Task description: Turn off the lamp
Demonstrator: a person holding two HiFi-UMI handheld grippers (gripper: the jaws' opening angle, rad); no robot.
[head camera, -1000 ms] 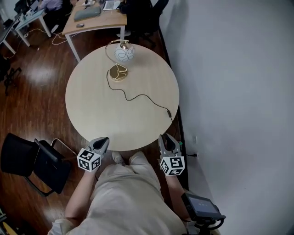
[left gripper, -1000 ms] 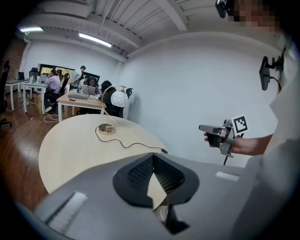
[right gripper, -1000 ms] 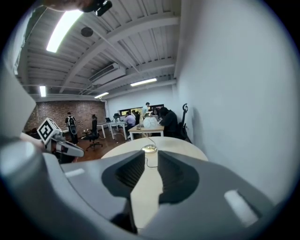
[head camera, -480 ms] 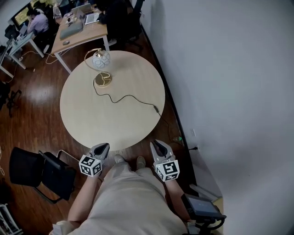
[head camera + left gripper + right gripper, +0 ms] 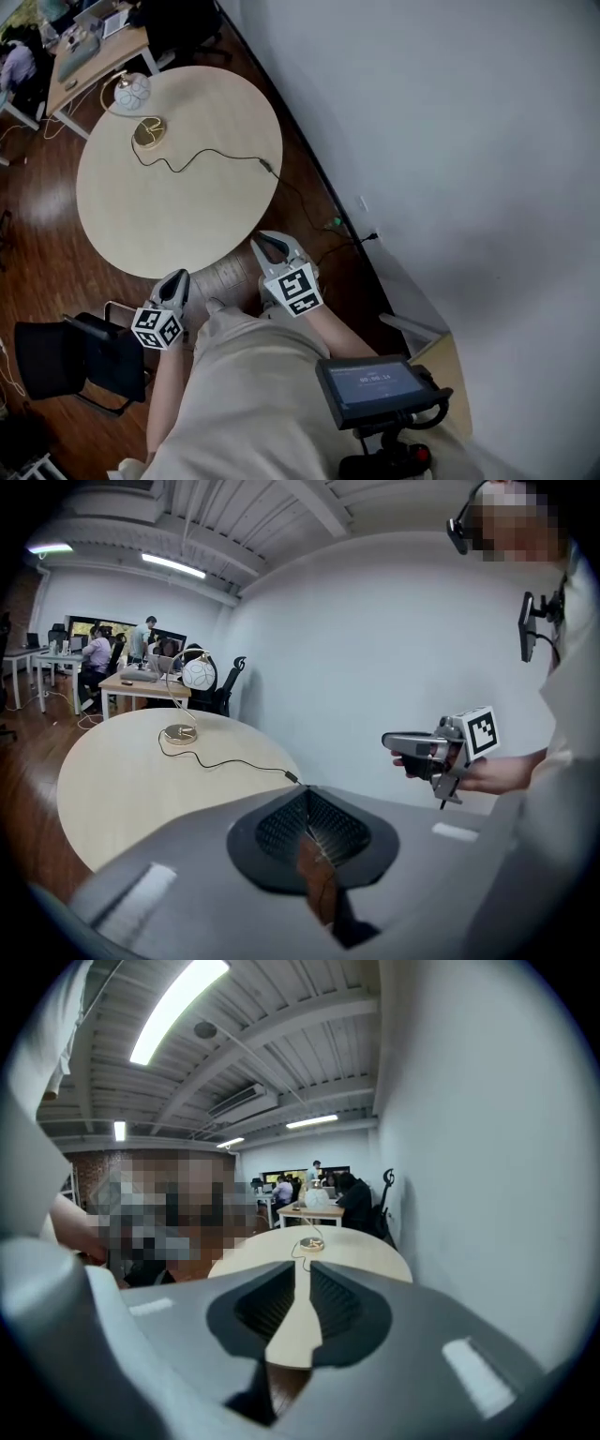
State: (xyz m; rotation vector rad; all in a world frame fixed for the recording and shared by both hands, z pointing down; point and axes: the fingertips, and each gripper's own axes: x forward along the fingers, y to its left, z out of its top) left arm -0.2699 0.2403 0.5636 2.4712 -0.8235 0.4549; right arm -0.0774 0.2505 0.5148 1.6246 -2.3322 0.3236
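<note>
The lamp has a white globe on a gold arc and a round gold base. It stands at the far side of the round wooden table. Its black cord runs across the top to an inline switch near the right edge, then down to the wall. My left gripper hangs off the table's near edge, shut and empty. My right gripper is over the floor by the near right edge. Its jaws have just been closing to a narrow gap, with nothing between them. Both are far from the lamp.
A black chair stands at the lower left beside the table. The white wall runs close along the right, with a socket low on it. A desk with seated people lies beyond the lamp. A small screen device hangs at my waist.
The head view has swung, so table and lamp now sit up and to the left. Both grippers moved sideways along the near edge. The right one now points past the table's right edge.
</note>
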